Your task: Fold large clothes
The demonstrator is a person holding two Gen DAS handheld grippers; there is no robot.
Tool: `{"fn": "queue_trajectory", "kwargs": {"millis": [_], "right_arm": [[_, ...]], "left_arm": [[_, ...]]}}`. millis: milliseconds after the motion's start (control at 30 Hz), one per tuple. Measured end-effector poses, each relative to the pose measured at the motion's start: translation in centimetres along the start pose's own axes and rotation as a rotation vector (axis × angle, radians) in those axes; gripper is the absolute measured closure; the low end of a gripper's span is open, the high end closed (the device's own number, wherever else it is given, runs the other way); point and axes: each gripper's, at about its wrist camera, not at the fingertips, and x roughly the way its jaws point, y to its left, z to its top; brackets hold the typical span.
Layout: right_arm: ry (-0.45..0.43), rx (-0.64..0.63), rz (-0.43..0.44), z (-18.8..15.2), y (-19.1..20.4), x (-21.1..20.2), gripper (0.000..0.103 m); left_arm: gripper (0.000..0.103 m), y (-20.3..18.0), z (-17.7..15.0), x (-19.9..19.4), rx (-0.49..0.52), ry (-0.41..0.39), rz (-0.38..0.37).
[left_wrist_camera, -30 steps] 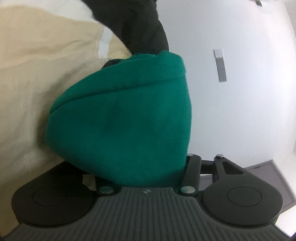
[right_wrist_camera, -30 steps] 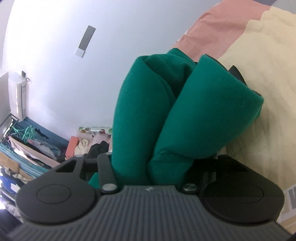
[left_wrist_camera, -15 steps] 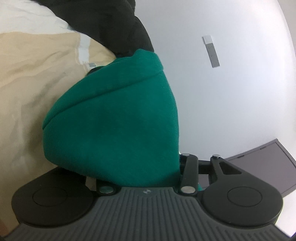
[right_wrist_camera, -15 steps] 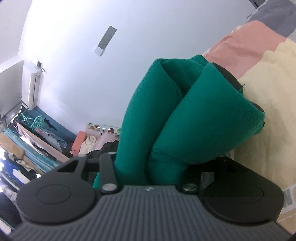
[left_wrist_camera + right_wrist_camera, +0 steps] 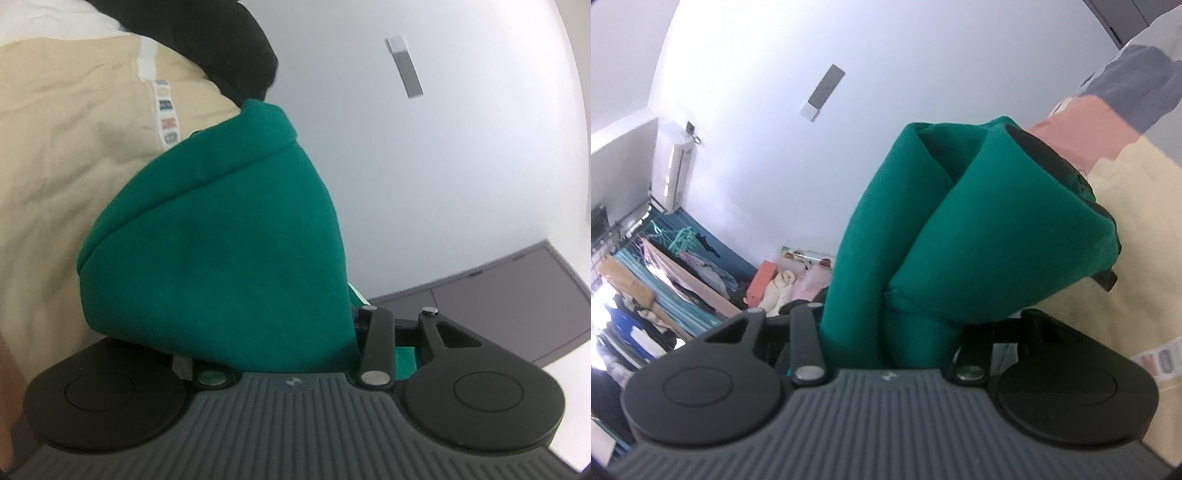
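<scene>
White wall fills the space beyond both sets of tongs, with a cream bedcover [image 5: 74, 155] lying to the left of the left gripper [image 5: 280, 280] and to the right of the right gripper [image 5: 905, 288]. Off to the right gripper's left hangs a crowded clothes rack [image 5: 657, 280].

We have the green garment [image 5: 221, 243] bunched thickly in each gripper. The left one's jaws stand partly apart, stuffed with a rounded fold that hides the fingers. The right one's jaws, likewise partly apart, clamp two rolled folds of the same green cloth.

We judge this the carrying part of a fold: both held edges are up off the bed. Next we need to bring them over evenly, lay them onto the rest of the garment, and only then let go.
</scene>
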Motion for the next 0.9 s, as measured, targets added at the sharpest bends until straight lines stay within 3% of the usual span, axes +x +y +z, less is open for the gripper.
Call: {"fn": "queue_trajectory", "kwargs": {"millis": [300,600,733,900], "right_arm": [[-0.064,0.033,0.078,4.8,-1.1,-7.2,0.053],[-0.207,-0.021,0.123,12.3,-2.8,-13.8,0.053],[-0.246,-0.026,0.127,14.8,-5.6,-15.1,0.053],[-0.24,-0.063,0.112,15.8,-9.7,-14.8,0.053]], "left_arm": [[0.057,-8.2,-4.7,-0.4,0.049,0.005,-0.064],[0.057,-18.6,-8.7,6.0,0.134,-0.005,-0.156],[0.058,-20.4,-10.5,10.5,0.163,0.014,-0.158],[0.059,-18.8,-12.5,15.7,0.171,0.068,-0.139]]}}
